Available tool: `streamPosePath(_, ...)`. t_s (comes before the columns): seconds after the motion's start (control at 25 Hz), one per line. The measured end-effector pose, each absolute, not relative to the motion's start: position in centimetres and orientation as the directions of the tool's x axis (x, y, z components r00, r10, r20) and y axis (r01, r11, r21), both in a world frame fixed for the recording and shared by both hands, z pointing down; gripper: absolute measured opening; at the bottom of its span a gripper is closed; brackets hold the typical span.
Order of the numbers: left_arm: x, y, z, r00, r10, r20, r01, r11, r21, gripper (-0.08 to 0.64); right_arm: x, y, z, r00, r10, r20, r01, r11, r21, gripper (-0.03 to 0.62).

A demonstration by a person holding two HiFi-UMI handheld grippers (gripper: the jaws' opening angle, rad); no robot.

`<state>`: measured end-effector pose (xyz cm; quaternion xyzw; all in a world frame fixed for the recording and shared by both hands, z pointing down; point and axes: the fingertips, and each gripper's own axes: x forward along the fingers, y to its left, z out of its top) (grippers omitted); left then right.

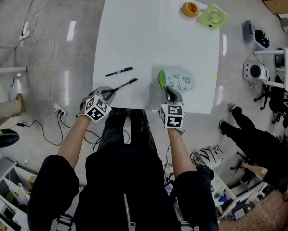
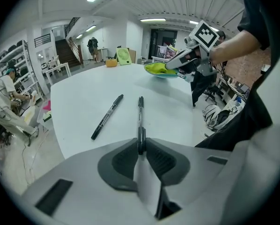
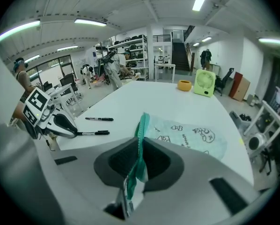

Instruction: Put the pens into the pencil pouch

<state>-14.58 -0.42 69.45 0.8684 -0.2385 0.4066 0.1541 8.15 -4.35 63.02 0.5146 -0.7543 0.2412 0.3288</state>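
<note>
1. No pen is in the pouch [image 1: 180, 80] yet; both lie on the table [image 1: 149, 32].
2. The left claw [image 1: 107, 94] pinches the near pen [image 1: 124, 84]. The other pen [image 1: 119, 71] lies free beside it.
3. The right claw [image 1: 169, 96] pinches the pouch's green edge.
4. Only the gripper views show the pads squeezing.

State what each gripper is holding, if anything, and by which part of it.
The left gripper pinches a black pen at its near end. The right gripper grips the pencil pouch by its green zipper edge.
</note>
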Motion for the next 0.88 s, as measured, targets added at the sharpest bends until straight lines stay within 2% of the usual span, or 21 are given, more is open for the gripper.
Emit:
streamPosePath(0.44, -13.5, -1.3, 66.3, 0.636, -0.311, 0.706, -0.512, -0.854, 0.085, 0.067, 8.2, -4.4, 63.0, -0.252, -0.617, 0.746, -0.934, 0.356, -0.022, 0.040)
streamPosePath(0.88, -11.7, -2.3, 62.5, 0.706, -0.263, 0.657, -0.421, -0.902, 0.092, 0.067, 8.3, -4.4, 62.4, -0.255, -0.616, 0.746, -0.927, 0.374, -0.008, 0.040)
